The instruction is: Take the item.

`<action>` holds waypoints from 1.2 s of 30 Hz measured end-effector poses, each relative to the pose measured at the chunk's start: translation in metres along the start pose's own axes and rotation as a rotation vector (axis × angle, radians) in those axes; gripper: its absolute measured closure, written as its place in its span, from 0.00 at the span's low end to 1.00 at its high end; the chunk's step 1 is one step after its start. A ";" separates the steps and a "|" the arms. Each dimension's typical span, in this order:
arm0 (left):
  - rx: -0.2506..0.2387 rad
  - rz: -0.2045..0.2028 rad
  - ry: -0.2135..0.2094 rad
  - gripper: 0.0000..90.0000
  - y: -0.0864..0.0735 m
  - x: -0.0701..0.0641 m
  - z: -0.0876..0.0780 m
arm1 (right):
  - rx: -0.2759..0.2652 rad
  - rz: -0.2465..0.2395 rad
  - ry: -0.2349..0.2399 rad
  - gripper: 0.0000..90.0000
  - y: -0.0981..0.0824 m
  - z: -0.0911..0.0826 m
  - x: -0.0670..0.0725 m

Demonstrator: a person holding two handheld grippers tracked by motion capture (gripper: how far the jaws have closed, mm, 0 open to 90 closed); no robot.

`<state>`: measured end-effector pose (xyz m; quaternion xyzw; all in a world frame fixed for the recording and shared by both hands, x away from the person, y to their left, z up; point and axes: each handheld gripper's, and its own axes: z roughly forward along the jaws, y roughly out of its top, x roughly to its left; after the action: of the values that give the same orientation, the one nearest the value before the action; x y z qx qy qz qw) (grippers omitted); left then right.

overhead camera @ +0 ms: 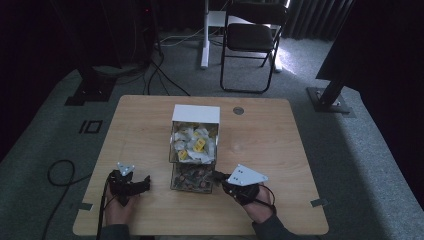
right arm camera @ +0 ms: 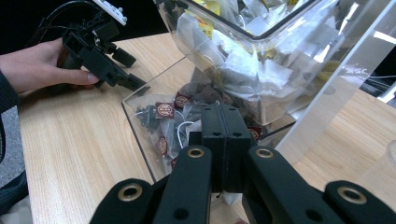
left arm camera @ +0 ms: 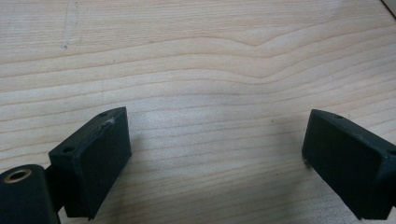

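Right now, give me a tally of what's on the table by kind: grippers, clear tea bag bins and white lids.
Grippers: 2, the left gripper with jaws open, and the right gripper with jaws shut at the lower bin
Clear tea bag bins: 2, an upper bin stacked above a lower bin
White lids: 1, the white lid on top
Total: 5

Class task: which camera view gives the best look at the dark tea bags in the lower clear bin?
The right gripper view: the dark tea bags lie close up behind the bin's clear wall, round labels and strings visible, just past the shut right gripper. The high view shows them as a small dark mass. The left gripper view faces bare table.
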<state>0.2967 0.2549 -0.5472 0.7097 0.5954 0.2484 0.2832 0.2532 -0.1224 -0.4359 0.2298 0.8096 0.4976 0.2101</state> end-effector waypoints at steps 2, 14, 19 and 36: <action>0.000 -0.001 0.000 0.09 0.000 0.000 0.000 | 0.000 0.000 -0.001 1.00 0.000 -0.001 0.000; 0.000 0.000 0.000 0.09 0.000 0.000 0.000 | -0.007 0.011 -0.036 1.00 -0.002 -0.010 -0.011; 0.000 0.000 0.000 0.09 0.000 0.000 0.000 | -0.010 0.026 -0.063 1.00 -0.004 -0.016 -0.020; 0.000 -0.001 0.000 0.09 0.000 0.000 0.000 | -0.005 0.045 -0.127 1.00 -0.006 -0.022 -0.046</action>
<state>0.2967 0.2549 -0.5472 0.7094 0.5956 0.2484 0.2834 0.2763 -0.1674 -0.4270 0.2785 0.7879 0.4889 0.2503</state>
